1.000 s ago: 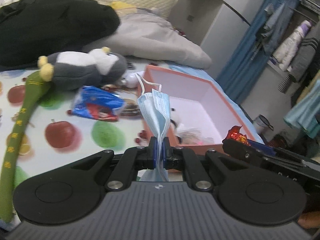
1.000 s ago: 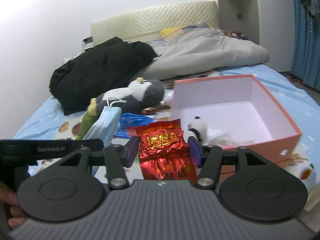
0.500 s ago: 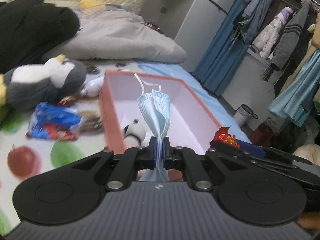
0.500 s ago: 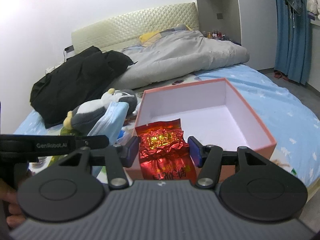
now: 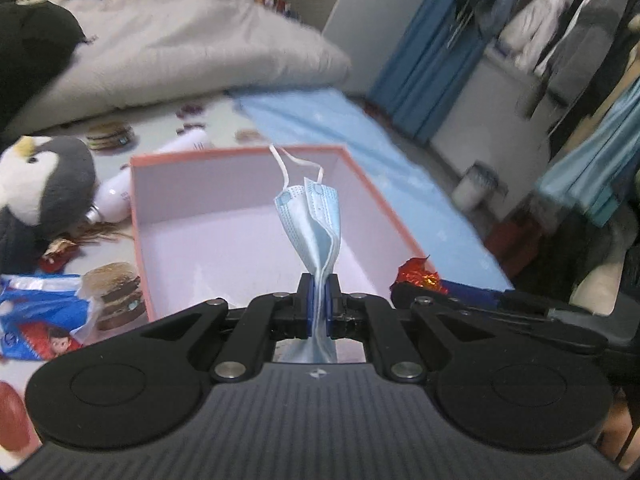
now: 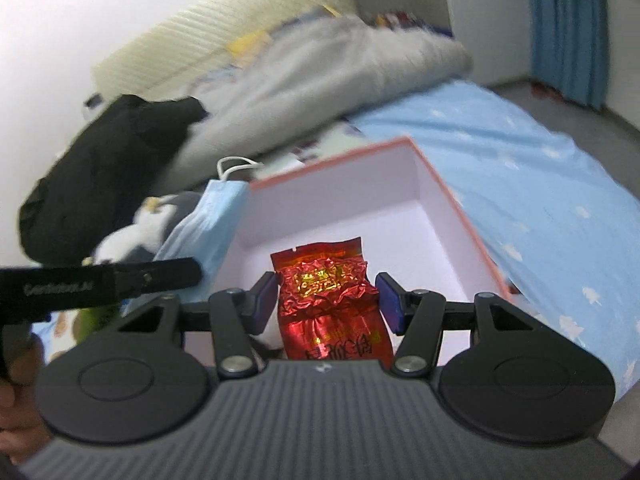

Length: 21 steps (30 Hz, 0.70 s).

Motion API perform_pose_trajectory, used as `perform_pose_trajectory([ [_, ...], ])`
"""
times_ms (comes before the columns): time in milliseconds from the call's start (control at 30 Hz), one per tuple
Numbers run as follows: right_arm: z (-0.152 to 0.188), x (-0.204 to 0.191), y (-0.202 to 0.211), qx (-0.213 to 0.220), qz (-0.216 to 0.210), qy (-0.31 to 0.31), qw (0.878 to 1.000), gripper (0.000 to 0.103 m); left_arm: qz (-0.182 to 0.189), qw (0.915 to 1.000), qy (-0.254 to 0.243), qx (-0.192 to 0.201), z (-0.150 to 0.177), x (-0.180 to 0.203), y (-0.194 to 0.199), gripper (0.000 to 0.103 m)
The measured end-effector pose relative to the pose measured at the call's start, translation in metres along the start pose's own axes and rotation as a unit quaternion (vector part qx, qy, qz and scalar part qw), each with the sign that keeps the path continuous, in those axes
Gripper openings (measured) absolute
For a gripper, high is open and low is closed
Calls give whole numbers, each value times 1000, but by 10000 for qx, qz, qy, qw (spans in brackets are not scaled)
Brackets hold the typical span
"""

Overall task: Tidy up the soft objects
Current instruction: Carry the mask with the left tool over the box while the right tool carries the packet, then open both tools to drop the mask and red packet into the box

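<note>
A: What does the left wrist view supply that the right does not?

B: The left gripper [image 5: 319,300], pads pressed together on a pleated blue face mask [image 5: 314,220] that stands twisted above them, white ear loops on top. Left of the open box [image 5: 138,220] it shows a grey-and-white plush penguin [image 5: 44,188], a white bottle [image 5: 120,196] lying just beside the box wall, and a crinkled blue snack wrapper [image 5: 36,320] on the fruit-print sheet [image 5: 16,416]. Clothes hang at far right (blurred).

A: And the right wrist view?

B: The right gripper [image 6: 327,300], jaws spread about halfway and closed against a red foil packet [image 6: 330,304]: creased, shiny, gold print, serrated top edge. The left pad touches it; the right pad's contact is harder to read. The mask [image 6: 208,220] appears at left, by the box's [image 6: 460,208] near-left corner, above the other tool's black arm.

A: Box construction?

B: Rigid card, salmon-pink outer rim, pale matte interior, square corners. The floor visible in both views is bare.

A: Clearance?

B: Both items hang over the box's near edge. The right flank borders plain blue bedsheet [image 6: 520,152]; a grey duvet [image 6: 320,76] and a black garment [image 6: 104,168] lie behind, well apart.
</note>
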State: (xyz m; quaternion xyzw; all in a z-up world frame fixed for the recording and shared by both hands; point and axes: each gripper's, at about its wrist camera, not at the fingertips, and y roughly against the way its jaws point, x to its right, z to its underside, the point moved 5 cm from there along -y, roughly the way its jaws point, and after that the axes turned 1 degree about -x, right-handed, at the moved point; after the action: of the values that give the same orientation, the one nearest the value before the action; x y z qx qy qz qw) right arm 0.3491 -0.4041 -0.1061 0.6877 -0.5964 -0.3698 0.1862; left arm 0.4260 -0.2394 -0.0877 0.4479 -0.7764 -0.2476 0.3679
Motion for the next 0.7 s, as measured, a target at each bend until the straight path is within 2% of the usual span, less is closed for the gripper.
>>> perform_pose_trajectory([
  [133,1,27,-22,-300,303,-170,9989,58,-16,9992,82,-388,-12,-2,-37,7],
  [233,6,36,-32,-486,453,-78,9978,58,-41,9980,29,-628,-19,-3,-55,7],
  [400,11,37,-31,-550,476,-75,9973,59,-136,9970,-217,-733,-19,-3,-65,8],
  [433,10,37,-31,-540,492,-40,9973,60,-86,9965,-251,-793,-18,-1,-66,16],
  [467,9,36,-30,-528,490,-17,9974,64,-65,9961,-279,-837,-17,-1,-67,36],
  [533,5,35,-28,-505,479,20,9976,66,-229,9964,-364,-726,-15,-3,-63,59],
  [600,3,35,-24,-441,505,-30,9977,66,-377,9969,-480,-497,-14,-6,-54,60],
  [700,2,32,-14,-279,448,-82,9986,66,-266,9976,-465,-428,-13,-8,-44,61],
])
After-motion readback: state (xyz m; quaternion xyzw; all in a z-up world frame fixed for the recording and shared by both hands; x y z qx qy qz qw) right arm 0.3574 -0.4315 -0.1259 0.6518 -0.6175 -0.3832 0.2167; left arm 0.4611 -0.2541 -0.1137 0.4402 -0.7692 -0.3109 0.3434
